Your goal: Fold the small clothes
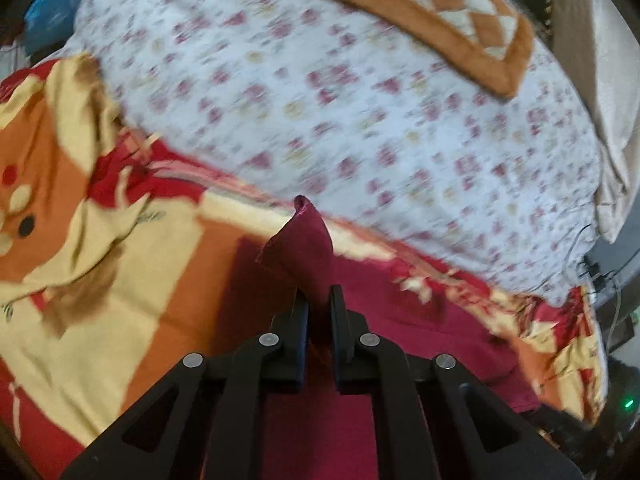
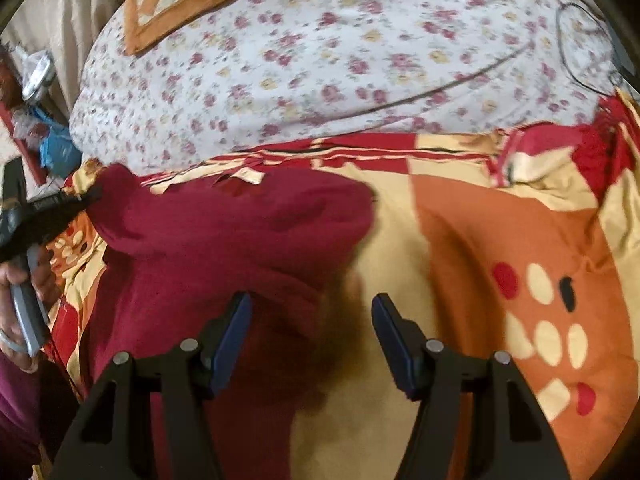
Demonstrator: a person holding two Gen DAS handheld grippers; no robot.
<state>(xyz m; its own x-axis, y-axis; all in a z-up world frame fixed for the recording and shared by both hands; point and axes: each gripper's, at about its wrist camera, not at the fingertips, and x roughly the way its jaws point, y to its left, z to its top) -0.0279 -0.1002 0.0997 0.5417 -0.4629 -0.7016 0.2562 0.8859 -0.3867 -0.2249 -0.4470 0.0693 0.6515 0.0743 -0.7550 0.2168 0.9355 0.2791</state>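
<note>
Left gripper (image 1: 318,300): clamped tight on a corner of the maroon cloth (image 1: 298,248), and that pinched corner pokes up between the jaws, centre of the left wrist view.

Right gripper (image 2: 312,312): jaws apart, nothing between them, hovering at the lower middle of the right wrist view over the cloth's right edge.

Maroon cloth: spread across the orange-and-red blanket (image 2: 500,240), filling the left and centre of the right wrist view; its far left end is bunched up at the other gripper, held in a hand (image 2: 24,292) at the left edge.

Background: flowered sheet (image 1: 340,100) across the top of both views, checkered cushion (image 1: 432,12) at the upper right of the left wrist view.

Step in hand: looks like one corner is secured and the second is next, so the cloth can be lifted for a fold.

Risk one: the right gripper could close on the blanket along with the cloth, since the two lie flat together.

Risk two: a thin pinch on the left could slip if that hand pulls hard.

Risk three: with only one corner held, the cloth would sag and fold crooked.
</note>
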